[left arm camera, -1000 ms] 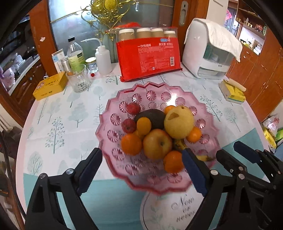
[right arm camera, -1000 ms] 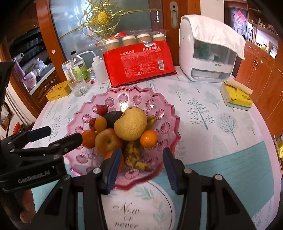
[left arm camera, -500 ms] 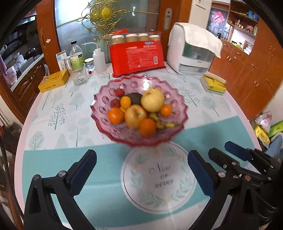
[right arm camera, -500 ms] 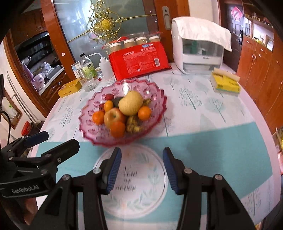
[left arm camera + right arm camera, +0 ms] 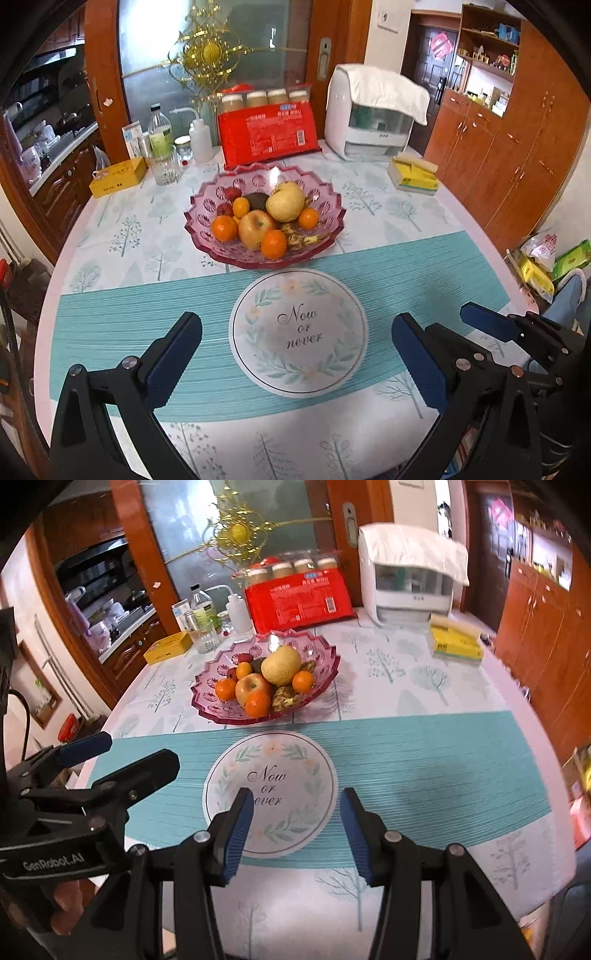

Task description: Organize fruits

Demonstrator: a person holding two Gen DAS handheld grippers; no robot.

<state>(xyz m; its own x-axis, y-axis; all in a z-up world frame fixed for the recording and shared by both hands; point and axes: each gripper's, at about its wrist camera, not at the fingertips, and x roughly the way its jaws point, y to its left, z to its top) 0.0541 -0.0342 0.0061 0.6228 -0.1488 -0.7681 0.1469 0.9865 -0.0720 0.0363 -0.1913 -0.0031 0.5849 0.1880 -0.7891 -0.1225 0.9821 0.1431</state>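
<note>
- My left gripper (image 5: 295,354) hangs over the near edge of the table (image 5: 110,229), its jaws spread as wide as they go, nothing between them.
- My right gripper (image 5: 295,827) hovers beside it with the jaws partly apart and empty; in the right wrist view the left gripper shows at the left edge, printed "GenRobot.AI".
- The pink glass fruit bowl (image 5: 207,206) sits at the table's middle, well beyond both grippers.
- In the bowl, from left: an orange (image 5: 224,228), a red apple (image 5: 256,228), another orange (image 5: 274,243), a big yellow pear (image 5: 285,201), a spotted banana (image 5: 303,238), and a third orange (image 5: 308,218). Small red fruits and a dark avocado lie behind.
- Between the bowl and my grippers lies a round white mat (image 5: 298,332) reading "Now or never", on a teal striped band.
- Left of the bowl: a yellow box (image 5: 118,176), a drinking glass (image 5: 165,169) and bottles.
- Behind the bowl: a red packet (image 5: 267,134) of paper cups, its print too small to read.
- Right of the bowl: a white appliance (image 5: 369,118) under a cloth, and a yellow tissue pack (image 5: 413,177).
- Nothing stands in the way of the bowl.
</note>
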